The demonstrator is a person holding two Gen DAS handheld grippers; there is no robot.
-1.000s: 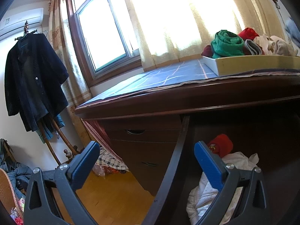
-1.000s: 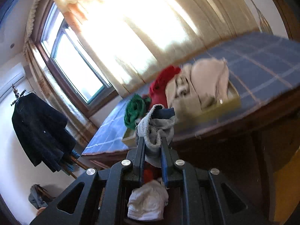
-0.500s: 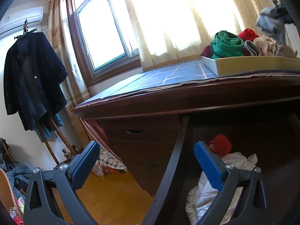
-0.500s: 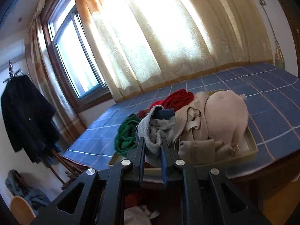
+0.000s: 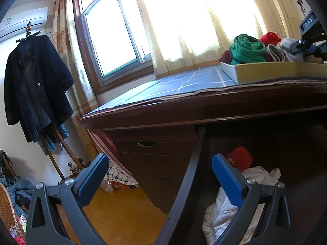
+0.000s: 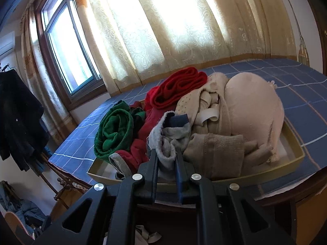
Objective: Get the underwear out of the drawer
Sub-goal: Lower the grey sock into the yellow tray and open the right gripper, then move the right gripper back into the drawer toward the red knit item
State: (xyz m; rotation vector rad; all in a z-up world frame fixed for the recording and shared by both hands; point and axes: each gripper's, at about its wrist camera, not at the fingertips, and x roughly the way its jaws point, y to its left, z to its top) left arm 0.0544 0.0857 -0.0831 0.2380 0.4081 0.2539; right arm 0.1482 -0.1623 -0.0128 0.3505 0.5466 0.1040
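One grey knitted undergarment with a navy band [image 6: 170, 136], pinched between the pressed-together jaws of the right gripper [image 6: 166, 159], its bunched upper part standing above the fingertips over the front of the shallow cream tray [image 6: 294, 159] on the blue checked cloth [image 6: 302, 77]. A second ago the same garment hung lower, in front of the dark wooden desk [image 5: 184, 110] with the tray behind it; now it sits above the tray's heap. Tray contents, counted where separable: one rolled green garment [image 6: 114, 130], one folded red garment [image 6: 177, 85], one padded beige bra [image 6: 253, 106], further beige and dark-red pieces too tangled to count. One left gripper [image 5: 159, 167], jaws spread wide and empty, unmoved at the open drawer [image 5: 188, 167]. Drawer contents: one red roll [image 5: 239, 159], one crumpled white garment [image 5: 224, 210].
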